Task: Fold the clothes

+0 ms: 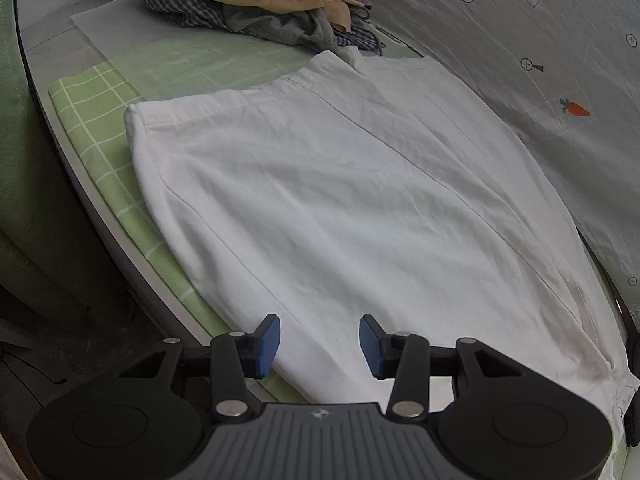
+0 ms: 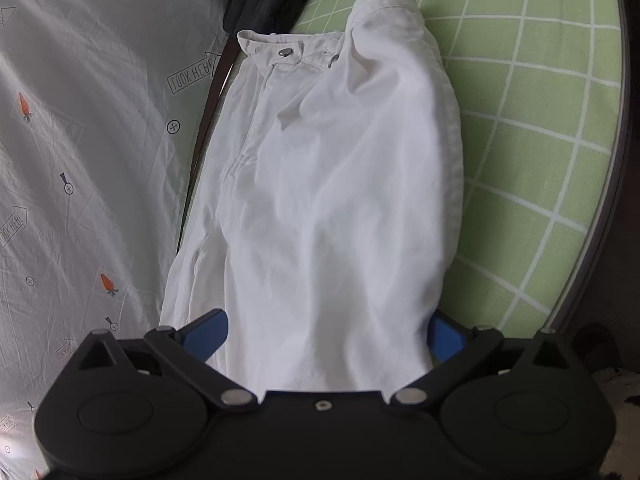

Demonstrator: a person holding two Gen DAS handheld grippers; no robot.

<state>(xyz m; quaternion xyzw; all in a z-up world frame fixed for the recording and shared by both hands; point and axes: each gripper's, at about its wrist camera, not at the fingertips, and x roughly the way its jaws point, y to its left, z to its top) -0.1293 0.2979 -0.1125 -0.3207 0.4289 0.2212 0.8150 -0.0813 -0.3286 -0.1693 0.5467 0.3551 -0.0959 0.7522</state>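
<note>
Your left gripper (image 1: 319,346) hung released, jaws apart over the white trousers (image 1: 340,200) spread on the green checked table (image 1: 96,120). Your right gripper (image 2: 326,338) straddled a raised fold; whether it was clenched cannot be told, perhaps lifted for folding.

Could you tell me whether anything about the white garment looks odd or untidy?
Yes: the white trousers hang partly off the green checked mat onto the grey carrot-print sheet. In the left wrist view, faint reddish staining shows near the lower right hem.
</note>
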